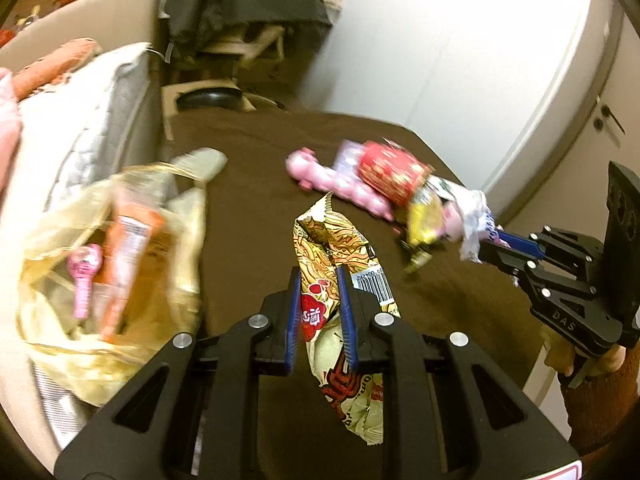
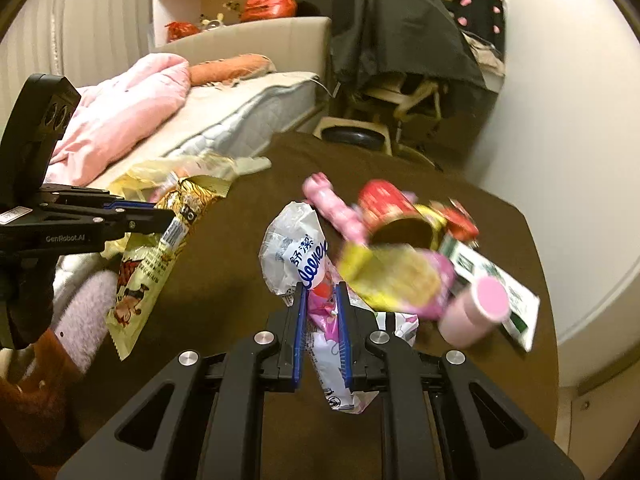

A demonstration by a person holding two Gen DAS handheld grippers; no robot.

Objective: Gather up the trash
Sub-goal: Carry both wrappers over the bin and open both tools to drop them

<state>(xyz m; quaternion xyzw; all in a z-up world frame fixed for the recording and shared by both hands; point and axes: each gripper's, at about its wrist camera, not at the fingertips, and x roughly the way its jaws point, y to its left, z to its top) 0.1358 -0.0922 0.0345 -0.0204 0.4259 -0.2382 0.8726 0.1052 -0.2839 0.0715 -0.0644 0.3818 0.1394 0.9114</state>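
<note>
My left gripper (image 1: pixel 319 280) is shut on a yellow noodle wrapper (image 1: pixel 332 240), held above the brown table (image 1: pixel 248 208); it also shows in the right wrist view (image 2: pixel 152 256). My right gripper (image 2: pixel 322 296) is shut on a white and pink tissue packet (image 2: pixel 296 256), seen at the right in the left wrist view (image 1: pixel 474 224). A translucent yellow bag (image 1: pixel 100 264) with trash inside lies open at the table's left edge. A pile of trash stays on the table: a red can (image 2: pixel 390 210), a pink wrapper (image 2: pixel 332 204), a yellow wrapper (image 2: pixel 392 276), a pink-lidded cup (image 2: pixel 476 312).
A bed (image 2: pixel 224 120) with a pink blanket (image 2: pixel 128 108) runs along the table's left side. A chair draped in dark cloth (image 2: pixel 400 28) and a stool (image 2: pixel 356 136) stand behind the table. A white wall (image 1: pixel 460 40) and door are at the right.
</note>
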